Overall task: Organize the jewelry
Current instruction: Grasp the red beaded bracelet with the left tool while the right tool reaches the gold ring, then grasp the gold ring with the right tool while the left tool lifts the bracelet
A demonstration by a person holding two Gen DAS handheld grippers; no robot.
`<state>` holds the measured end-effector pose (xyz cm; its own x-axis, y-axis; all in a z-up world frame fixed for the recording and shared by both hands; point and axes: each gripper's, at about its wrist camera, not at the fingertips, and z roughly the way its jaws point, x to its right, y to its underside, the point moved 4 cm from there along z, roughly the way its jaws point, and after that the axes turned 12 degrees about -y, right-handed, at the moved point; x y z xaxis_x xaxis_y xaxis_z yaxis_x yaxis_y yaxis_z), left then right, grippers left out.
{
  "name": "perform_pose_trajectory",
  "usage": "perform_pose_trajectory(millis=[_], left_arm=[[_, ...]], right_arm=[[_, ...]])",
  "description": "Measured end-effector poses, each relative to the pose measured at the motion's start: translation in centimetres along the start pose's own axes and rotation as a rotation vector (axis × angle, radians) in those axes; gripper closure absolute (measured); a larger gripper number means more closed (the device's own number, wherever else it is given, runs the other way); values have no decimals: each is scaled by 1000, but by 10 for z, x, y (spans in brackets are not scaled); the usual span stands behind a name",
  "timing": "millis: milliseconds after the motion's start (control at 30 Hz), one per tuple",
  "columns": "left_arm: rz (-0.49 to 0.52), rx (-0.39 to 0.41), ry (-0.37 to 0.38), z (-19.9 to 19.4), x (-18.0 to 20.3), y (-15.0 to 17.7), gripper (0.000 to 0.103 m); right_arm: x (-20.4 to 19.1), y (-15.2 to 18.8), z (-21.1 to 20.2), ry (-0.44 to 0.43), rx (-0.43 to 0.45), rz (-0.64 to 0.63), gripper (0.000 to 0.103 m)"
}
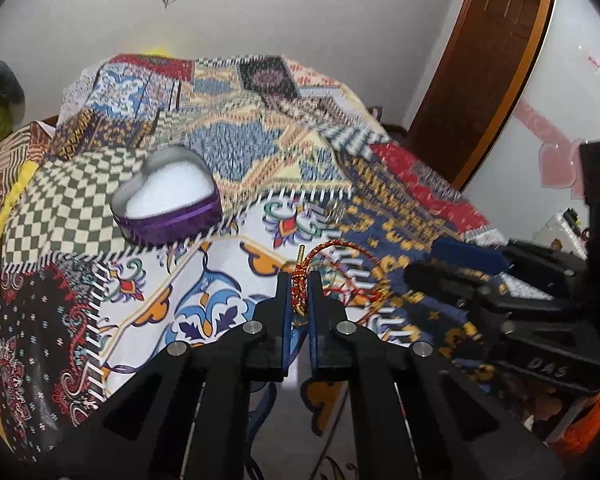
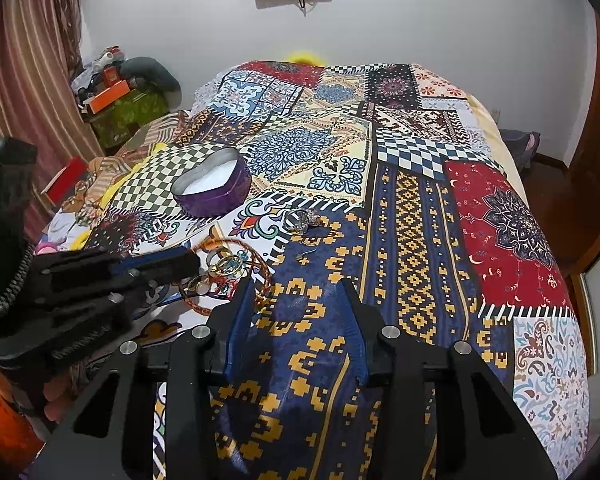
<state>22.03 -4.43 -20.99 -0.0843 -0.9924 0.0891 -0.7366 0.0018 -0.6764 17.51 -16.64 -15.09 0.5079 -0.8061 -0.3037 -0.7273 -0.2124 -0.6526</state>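
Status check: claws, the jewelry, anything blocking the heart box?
Left claw shut on red-gold cord necklace. Right claw open, holding nothing. More jewelry loose on bedspread. Purple heart box open, path looks unobstructed.

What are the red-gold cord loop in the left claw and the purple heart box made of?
Red and gold braided cord necklace: looks like twisted thread with metallic gold strands, matte with some glints; a small brass-like end tip shows. Left claw pinches its knotted section.

Purple heart-shaped box: likely tin or stiff card with satiny purple wrap; grey metallic-looking rim, white foam-like padding inside.
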Motion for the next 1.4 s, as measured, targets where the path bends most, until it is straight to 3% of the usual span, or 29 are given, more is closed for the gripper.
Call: perform_pose_trajectory(millis=[133,467,833,933,1000,1400], left_arm=[[-17,46,-18,-18,-8,-6,97],[-91,75,-45,-40,-43,0,97],[-116,42,-88,-25,-69,16,97],[-117,39,-89,-22,-71,18,97],[-119,36,-89,-21,-72,20,97],[-127,23,-76,-17,-70,22,97]], right_arm=[[-4,0,0,-16,-9,0,65],[-20,-11,14,-20,-37,-59,65],[-38,-20,52,-34,-142,-188,67],[-37,-16,61,-50,-183,-190,78],[-34,-14,64,-64,-197,-173,79],[-33,-12,63,-56,-185,-168,79]])
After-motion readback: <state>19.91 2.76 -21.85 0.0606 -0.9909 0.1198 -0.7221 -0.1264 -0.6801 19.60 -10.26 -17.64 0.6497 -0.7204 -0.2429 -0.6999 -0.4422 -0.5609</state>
